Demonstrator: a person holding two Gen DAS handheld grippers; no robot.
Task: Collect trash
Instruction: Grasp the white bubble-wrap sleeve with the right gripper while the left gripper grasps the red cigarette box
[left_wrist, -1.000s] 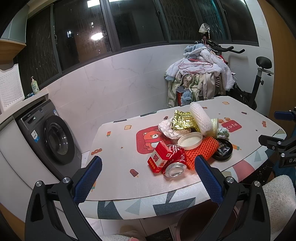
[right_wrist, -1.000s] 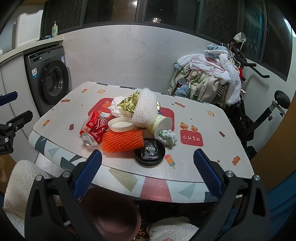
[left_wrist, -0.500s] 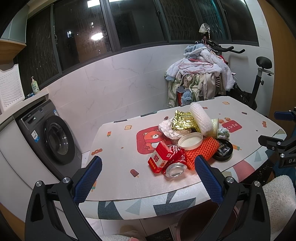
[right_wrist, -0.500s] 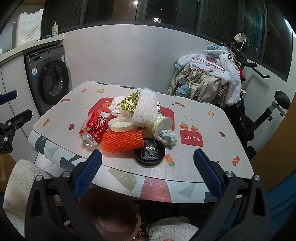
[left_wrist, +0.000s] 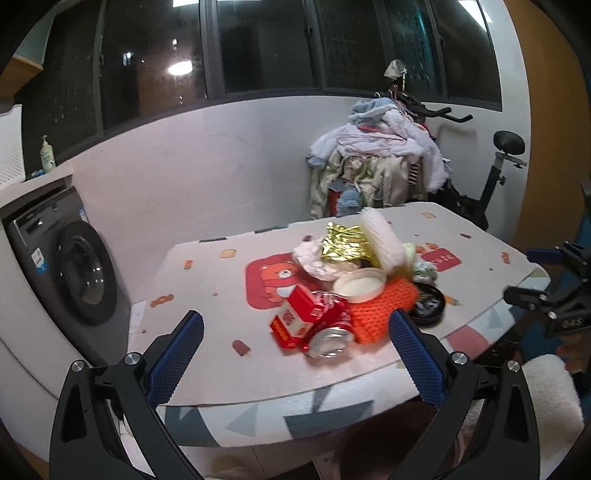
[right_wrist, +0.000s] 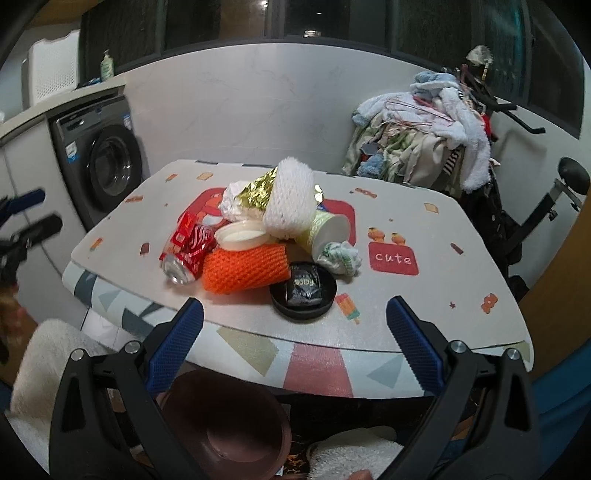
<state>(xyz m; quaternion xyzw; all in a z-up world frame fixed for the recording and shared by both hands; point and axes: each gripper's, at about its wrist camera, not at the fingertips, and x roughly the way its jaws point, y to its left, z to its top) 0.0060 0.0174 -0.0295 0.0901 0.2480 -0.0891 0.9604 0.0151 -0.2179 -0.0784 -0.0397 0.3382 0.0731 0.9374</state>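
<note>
Both tongs have just begun to move after holding steady: each view has drawn in on the heap and tipped, and motion blur smears the left wrist view. I read that as the start of the approach, with nothing collected yet.

Nearest, the left tongs (left_wrist: 295, 328) stand wide open and empty, just short of the surface's (left_wrist: 207, 280) front edge. The right tongs (right_wrist: 294, 315) are equally spread and empty, hanging over the near edge. Directly below them sits a dark brown bin (right_wrist: 225, 424), under the surface's lip, which looks like the place for the trash.

All the trash lies on the surface in 1 tight heap. At the front are a crushed red can (right_wrist: 186, 254) touching a red carton (left_wrist: 297, 314), an orange foam net (right_wrist: 245, 267), and a black round lid (right_wrist: 303, 290) holding a dark packet. Behind them lie a white round lid (right_wrist: 242, 234), a paper cup (right_wrist: 327, 230) on its side and a crumpled wrapper (right_wrist: 340, 258). Farther back, a white foam net (right_wrist: 291, 203) leans on gold foil (right_wrist: 256, 192) and crumpled white paper.

The can and carton sit closest to the left tongs, so they seem the likely first pick. Beyond stand a washing machine (left_wrist: 70, 266) and a clothes-laden exercise bike (right_wrist: 436, 133).
</note>
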